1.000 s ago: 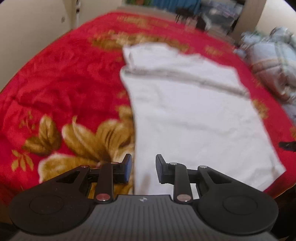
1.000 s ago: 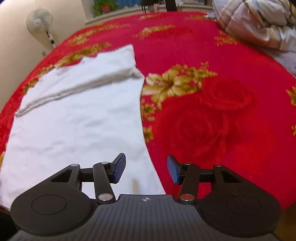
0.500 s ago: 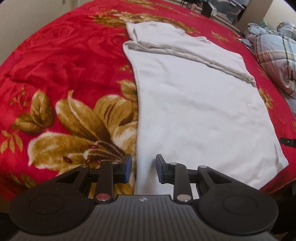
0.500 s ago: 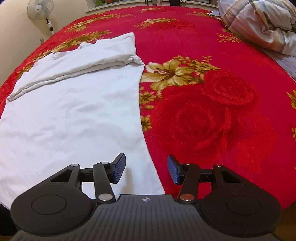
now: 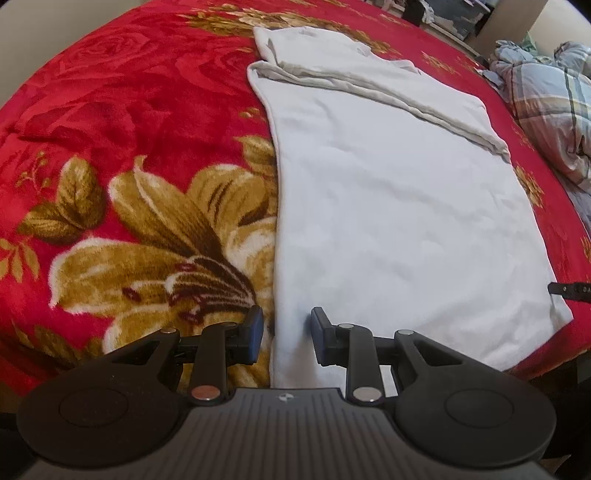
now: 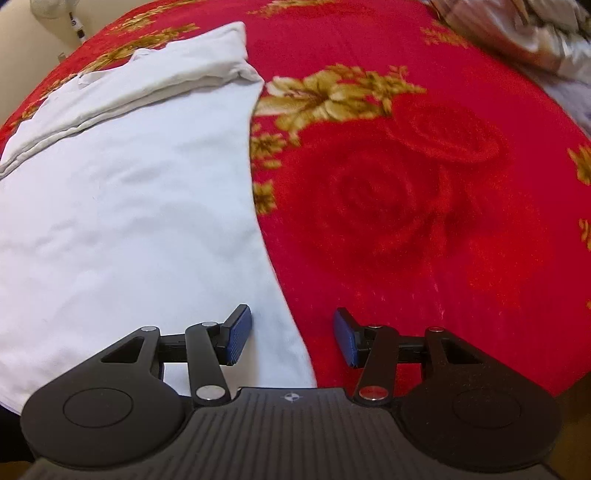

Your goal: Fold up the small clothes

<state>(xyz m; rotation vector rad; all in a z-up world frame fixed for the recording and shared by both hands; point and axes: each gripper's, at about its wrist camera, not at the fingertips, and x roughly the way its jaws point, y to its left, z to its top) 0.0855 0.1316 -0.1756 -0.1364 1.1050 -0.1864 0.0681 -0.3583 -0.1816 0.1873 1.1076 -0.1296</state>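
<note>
The left gripper (image 5: pixel 285 338) is parted, its blue-padded fingers (image 5: pixel 254 334) set a moderate gap apart and holding nothing. The white garment (image 5: pixel 399 206) has its left edge running up through that gap: the left finger sits over the red blanket (image 5: pixel 122 110), the right finger over the white cloth, at the garment's near left corner. Whether the pads touch the fabric I cannot tell.

The right gripper (image 6: pixel 291 336) is parted wider and also empty. Its left finger (image 6: pixel 238 334) is over the garment (image 6: pixel 122 221), its right finger over bare red blanket (image 6: pixel 424 206), and the garment's right edge passes between them at the near right corner.

The garment lies flat on the blanket near the bed's near edge, its long sides running away from both cameras. At its far end a folded-over band of cloth (image 5: pixel 373 81) lies across the top, with a thick layered seam slanting from side to side.

The blanket carries gold and cream flowers: a large one (image 5: pixel 166 258) just left of the garment in the left view, a smaller cluster (image 6: pixel 332 92) just right of its far end in the right view.

At the bed's far right corner sits a heap of plaid bedding (image 5: pixel 550 110). A white fan (image 6: pixel 55 7) stands against the wall beyond the far left corner in the right view.
</note>
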